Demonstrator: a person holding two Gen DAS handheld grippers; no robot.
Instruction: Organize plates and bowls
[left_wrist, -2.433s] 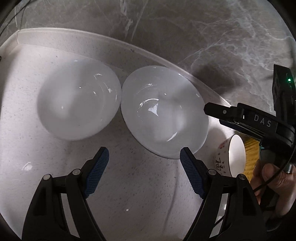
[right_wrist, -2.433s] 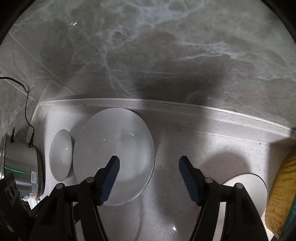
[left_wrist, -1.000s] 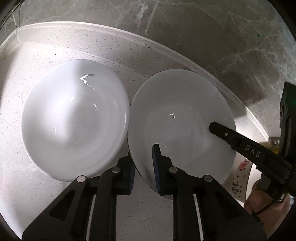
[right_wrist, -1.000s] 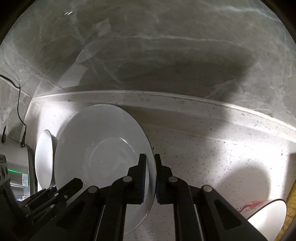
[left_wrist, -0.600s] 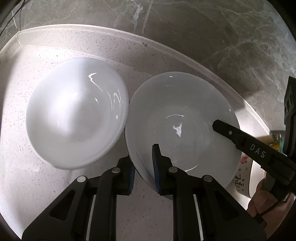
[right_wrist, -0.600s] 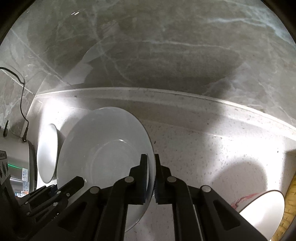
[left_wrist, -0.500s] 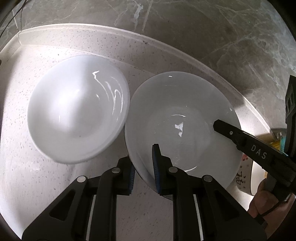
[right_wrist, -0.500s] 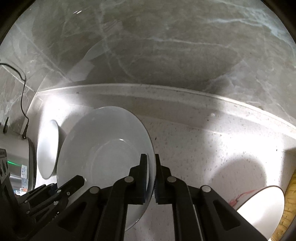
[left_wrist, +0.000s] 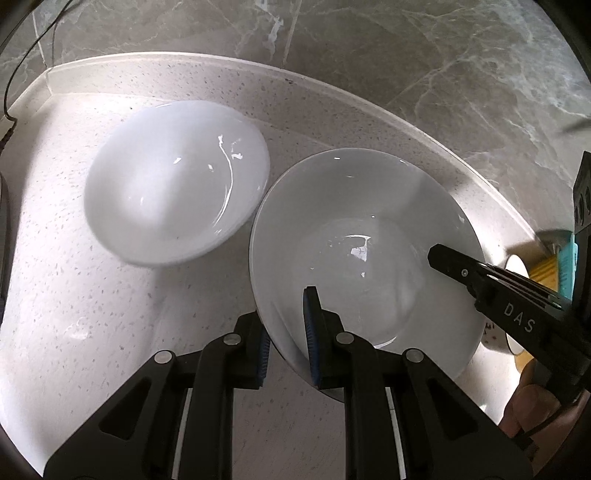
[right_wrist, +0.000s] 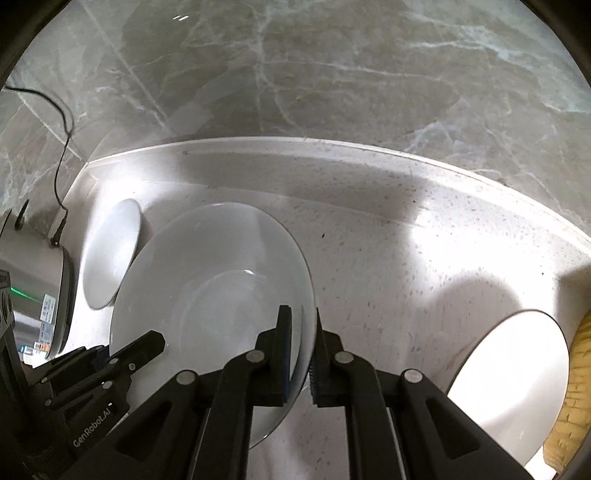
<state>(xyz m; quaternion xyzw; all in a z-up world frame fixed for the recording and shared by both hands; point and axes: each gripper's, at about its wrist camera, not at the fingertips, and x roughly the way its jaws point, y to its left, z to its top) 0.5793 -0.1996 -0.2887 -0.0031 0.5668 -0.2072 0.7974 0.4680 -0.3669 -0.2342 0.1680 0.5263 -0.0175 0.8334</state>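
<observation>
- left gripper (left_wrist: 286, 332) and right gripper (right_wrist: 300, 350) each pinch opposite rims of the deep white plate (left_wrist: 369, 236), centre right of frame.
- risk: uneven pull could slip it, knocking the neighbouring white bowl (left_wrist: 173, 192) at upper left.

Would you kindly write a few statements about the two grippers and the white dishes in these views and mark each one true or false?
1. Both the left gripper and the right gripper clamp the rim of the large white bowl. True.
2. The smaller white bowl is stacked inside it. False: it sits beside it.
3. A steel appliance stands at the left. True.
4. The left gripper is wide open. False: it is shut.
</observation>
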